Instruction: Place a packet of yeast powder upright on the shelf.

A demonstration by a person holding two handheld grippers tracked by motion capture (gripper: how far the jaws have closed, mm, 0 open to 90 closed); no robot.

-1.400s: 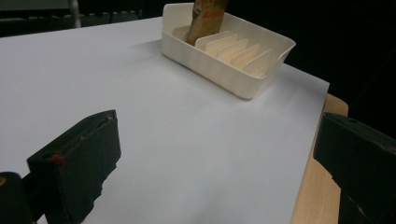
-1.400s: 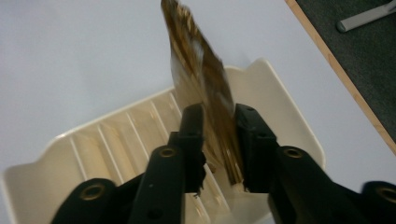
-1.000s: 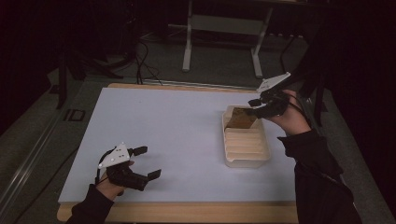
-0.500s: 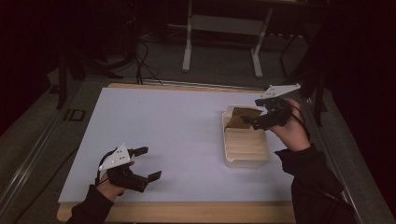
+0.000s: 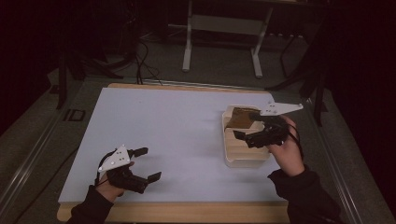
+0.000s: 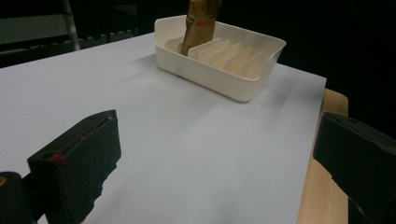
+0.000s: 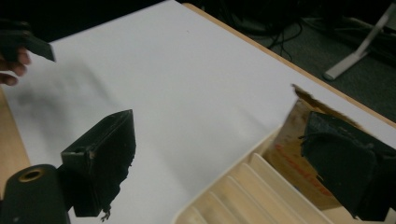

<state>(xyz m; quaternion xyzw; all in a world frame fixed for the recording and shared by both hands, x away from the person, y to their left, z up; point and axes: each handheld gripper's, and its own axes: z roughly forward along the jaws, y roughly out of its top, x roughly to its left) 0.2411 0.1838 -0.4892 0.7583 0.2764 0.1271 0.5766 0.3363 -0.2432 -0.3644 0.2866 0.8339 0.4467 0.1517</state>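
At the left of the high view we saw the left hand-held gripper (image 5: pixel 145 163) low over the near left part of the desk (image 5: pixel 163 135), its jaws spread wide with nothing between them, a grey three-cornered plate on top and the person's left hand (image 5: pixel 108 186) behind it. In the left gripper view the two black jaws stood far apart over the bare white surface, and the slotted tray (image 6: pixel 261 70) lay well beyond them. Moving right across the white desk top, we came to that cream slotted tray (image 5: pixel 229 154), which sat on the right half of the desk with its ribs running across it. A brown paper packet (image 5: pixel 239 116) stood upright in the far end slot of the tray, leaning a little, with red print on its face (image 7: pixel 299 163). Over the tray's right side we saw the right hand-held gripper (image 5: pixel 245 126), held by the person's right hand (image 5: pixel 286 149); its jaws had just been opening and now stood released, wide apart. In the right gripper view one jaw hung over the white desk beside the tray and the other stood in front of the packet, and we could not tell whether that jaw touched it.
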